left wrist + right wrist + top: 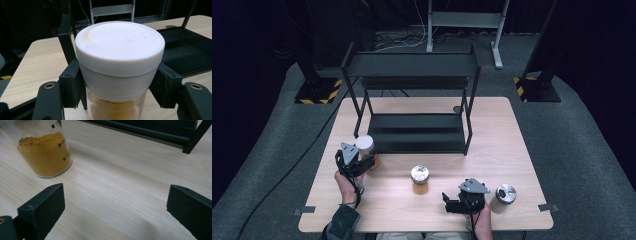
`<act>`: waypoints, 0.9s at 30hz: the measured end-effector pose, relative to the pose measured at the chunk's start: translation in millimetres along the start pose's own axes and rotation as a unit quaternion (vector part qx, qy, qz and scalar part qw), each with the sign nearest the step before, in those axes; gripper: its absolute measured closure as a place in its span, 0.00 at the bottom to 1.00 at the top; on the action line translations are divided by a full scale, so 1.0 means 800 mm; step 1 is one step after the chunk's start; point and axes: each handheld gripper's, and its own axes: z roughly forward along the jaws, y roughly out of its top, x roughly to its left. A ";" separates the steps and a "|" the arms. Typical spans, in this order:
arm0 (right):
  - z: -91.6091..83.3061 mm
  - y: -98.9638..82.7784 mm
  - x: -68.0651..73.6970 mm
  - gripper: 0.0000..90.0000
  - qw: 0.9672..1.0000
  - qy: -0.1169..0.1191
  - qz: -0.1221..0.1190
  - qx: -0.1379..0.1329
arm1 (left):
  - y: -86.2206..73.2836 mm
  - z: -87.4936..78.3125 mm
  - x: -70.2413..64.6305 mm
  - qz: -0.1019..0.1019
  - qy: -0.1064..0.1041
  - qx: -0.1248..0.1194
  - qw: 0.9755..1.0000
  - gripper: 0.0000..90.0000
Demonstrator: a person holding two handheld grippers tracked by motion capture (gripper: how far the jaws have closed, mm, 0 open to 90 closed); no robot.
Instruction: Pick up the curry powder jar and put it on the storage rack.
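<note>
The counter (512,150) carries a black rack (417,100) at its far middle. My left gripper (354,162) stands by the rack's left front leg, its jaws clamped on the white-lidded jar (120,62) of yellow powder. My right gripper (460,204) hovers near the front edge, jaws wide apart with nothing between. A second jar (420,179) stands between my grippers; a third (503,197) stands just right of the right one.

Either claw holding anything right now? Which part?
Left claw grips the white-lidded jar by its lid's lower rim, one jaw on each side. Right claw is open, holding nothing.
</note>
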 end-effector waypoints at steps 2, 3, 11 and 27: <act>0.000 0.000 0.000 0.01 1.000 0.000 -0.001 0.000 | 0.001 -0.002 0.001 0.004 -0.001 -0.001 1.000 0.38; 0.000 0.000 0.000 0.01 1.000 0.000 0.000 0.000 | 0.002 -0.002 0.001 0.004 -0.002 -0.001 1.000 0.38; 0.000 0.001 -0.001 0.01 1.000 0.003 -0.003 0.001 | 0.006 -0.008 0.005 0.004 -0.006 -0.003 1.000 0.38; 0.000 0.001 -0.001 0.01 1.000 0.002 -0.003 0.002 | 0.018 -0.014 0.006 0.010 -0.018 -0.016 1.000 0.38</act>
